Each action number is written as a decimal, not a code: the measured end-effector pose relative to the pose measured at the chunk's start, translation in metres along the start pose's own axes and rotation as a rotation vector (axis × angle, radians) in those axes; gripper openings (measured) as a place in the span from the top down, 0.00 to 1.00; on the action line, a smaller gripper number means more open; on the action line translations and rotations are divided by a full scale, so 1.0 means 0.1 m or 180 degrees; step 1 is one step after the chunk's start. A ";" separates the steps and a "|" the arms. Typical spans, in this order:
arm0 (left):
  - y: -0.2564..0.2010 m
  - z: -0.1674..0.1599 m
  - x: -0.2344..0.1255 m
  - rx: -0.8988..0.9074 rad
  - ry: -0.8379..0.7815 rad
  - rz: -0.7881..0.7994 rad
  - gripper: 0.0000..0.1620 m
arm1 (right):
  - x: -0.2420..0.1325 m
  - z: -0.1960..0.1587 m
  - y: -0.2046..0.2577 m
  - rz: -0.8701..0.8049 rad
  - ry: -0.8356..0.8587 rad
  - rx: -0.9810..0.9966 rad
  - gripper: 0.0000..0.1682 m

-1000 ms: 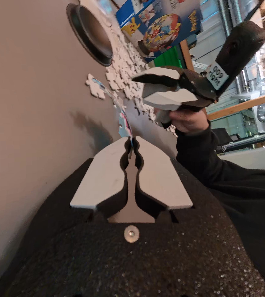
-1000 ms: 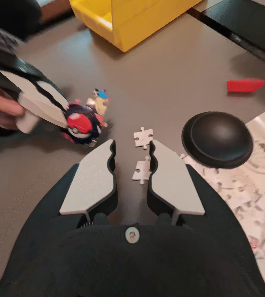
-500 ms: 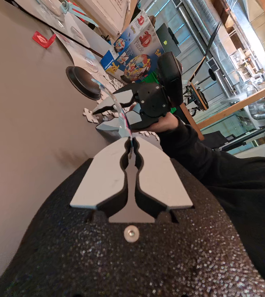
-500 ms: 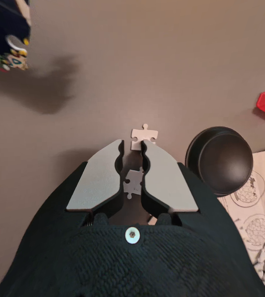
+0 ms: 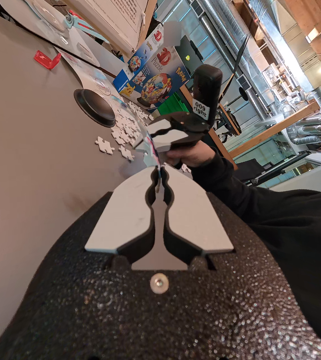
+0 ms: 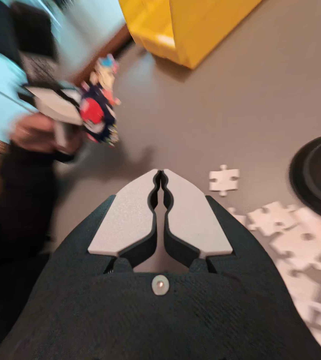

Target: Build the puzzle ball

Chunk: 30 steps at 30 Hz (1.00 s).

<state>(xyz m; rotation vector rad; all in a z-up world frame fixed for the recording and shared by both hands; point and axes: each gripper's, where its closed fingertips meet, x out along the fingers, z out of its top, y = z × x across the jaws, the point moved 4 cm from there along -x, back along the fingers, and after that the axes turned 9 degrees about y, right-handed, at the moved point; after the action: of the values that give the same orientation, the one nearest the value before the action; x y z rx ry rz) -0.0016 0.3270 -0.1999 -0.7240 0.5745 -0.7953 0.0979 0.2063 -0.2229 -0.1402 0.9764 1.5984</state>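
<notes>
My left gripper (image 5: 160,171) is shut on the edge of a curved, colourful assembled section of the puzzle ball (image 5: 152,148), held above the brown table. In the blurred right wrist view, that section (image 6: 97,116) is up at the left in the left gripper (image 6: 78,118). My right gripper (image 6: 160,171) has its jaws shut, and no piece shows between them. In the left wrist view, it (image 5: 142,144) hovers just behind the section, with its tips partly hidden. A loose white piece (image 6: 224,180) lies on the table right of my right gripper.
A heap of white pieces (image 6: 292,243) lies at the right, and it also shows in the left wrist view (image 5: 126,124). A black dome stand (image 5: 95,106) sits beside it. Also in view are a yellow bin (image 6: 185,29), the puzzle box (image 5: 152,83), a red clip (image 5: 46,59) and a green crate (image 5: 171,105).
My right gripper has shut and swung up from looking straight down at a piece. The left gripper still holds the section and is back in the right wrist view.
</notes>
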 end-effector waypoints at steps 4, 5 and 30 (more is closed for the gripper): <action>0.01 0.00 -0.03 -0.0032 -0.0031 -0.0015 0.99 | -0.10 -0.06 -0.07 0.0109 -0.0190 0.0248 1.00; 0.03 0.00 -0.03 -0.0039 -0.0030 0.0010 0.99 | -0.09 -0.06 -0.11 -0.0130 -0.0131 0.0004 1.00; 0.04 -0.04 0.00 -0.0085 0.0051 -0.0051 0.99 | 0.25 -0.04 -0.58 -0.0980 0.2826 -0.3495 0.81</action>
<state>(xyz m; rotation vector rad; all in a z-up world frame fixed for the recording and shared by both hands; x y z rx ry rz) -0.0026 0.3278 -0.2053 -0.7480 0.5953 -0.8100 0.1392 0.2205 -0.2694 -1.7708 0.5237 1.6100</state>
